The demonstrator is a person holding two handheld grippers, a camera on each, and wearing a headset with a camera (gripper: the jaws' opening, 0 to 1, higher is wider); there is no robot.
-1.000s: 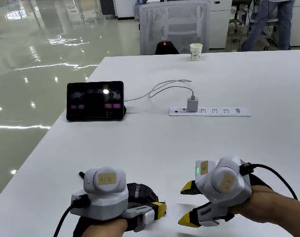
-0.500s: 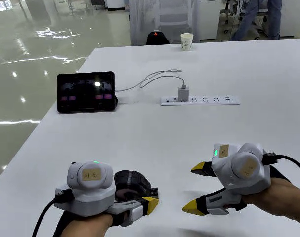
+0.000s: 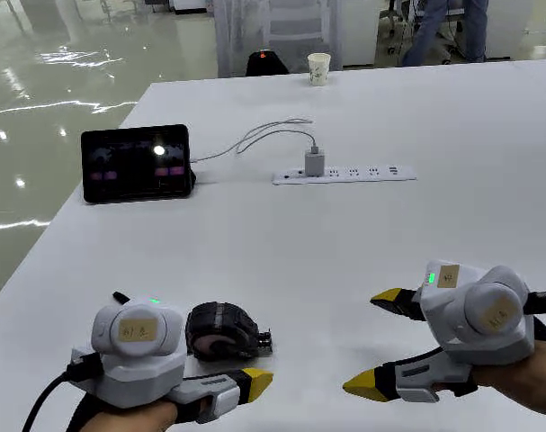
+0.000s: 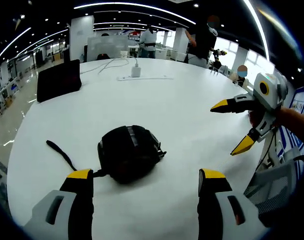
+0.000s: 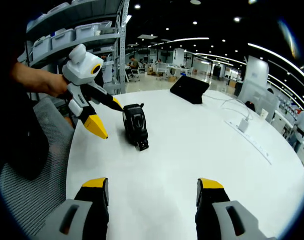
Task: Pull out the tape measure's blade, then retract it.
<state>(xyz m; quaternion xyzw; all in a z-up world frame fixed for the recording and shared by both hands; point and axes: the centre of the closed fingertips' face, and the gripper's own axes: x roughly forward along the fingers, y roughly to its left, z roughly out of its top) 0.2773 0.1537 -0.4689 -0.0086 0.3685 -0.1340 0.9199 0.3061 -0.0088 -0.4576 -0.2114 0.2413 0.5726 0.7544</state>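
Note:
A black tape measure [image 3: 223, 331] lies on the white table [image 3: 281, 252], blade drawn in, its wrist strap [image 4: 59, 152] trailing to one side. My left gripper [image 3: 239, 364] stands open just short of it; the tape measure [image 4: 129, 152] sits ahead of the spread fingertips, untouched. My right gripper [image 3: 373, 342] hovers open to the right, well apart from it and holding nothing. From the right gripper view the tape measure [image 5: 135, 125] is far ahead, beside the left gripper [image 5: 107, 116]. The right gripper [image 4: 230, 127] appears at the right of the left gripper view.
A dark tablet [image 3: 136, 162] stands at the back left near the table's left edge. A power strip [image 3: 344, 174] with a charger [image 3: 314, 163] and cable lies mid-table. A paper cup [image 3: 318, 67] sits at the far edge, with a chair and people beyond.
The left gripper had the tape measure between its jaws; now it has opened and the tape measure rests free on the table. The right gripper has drawn away to the right.

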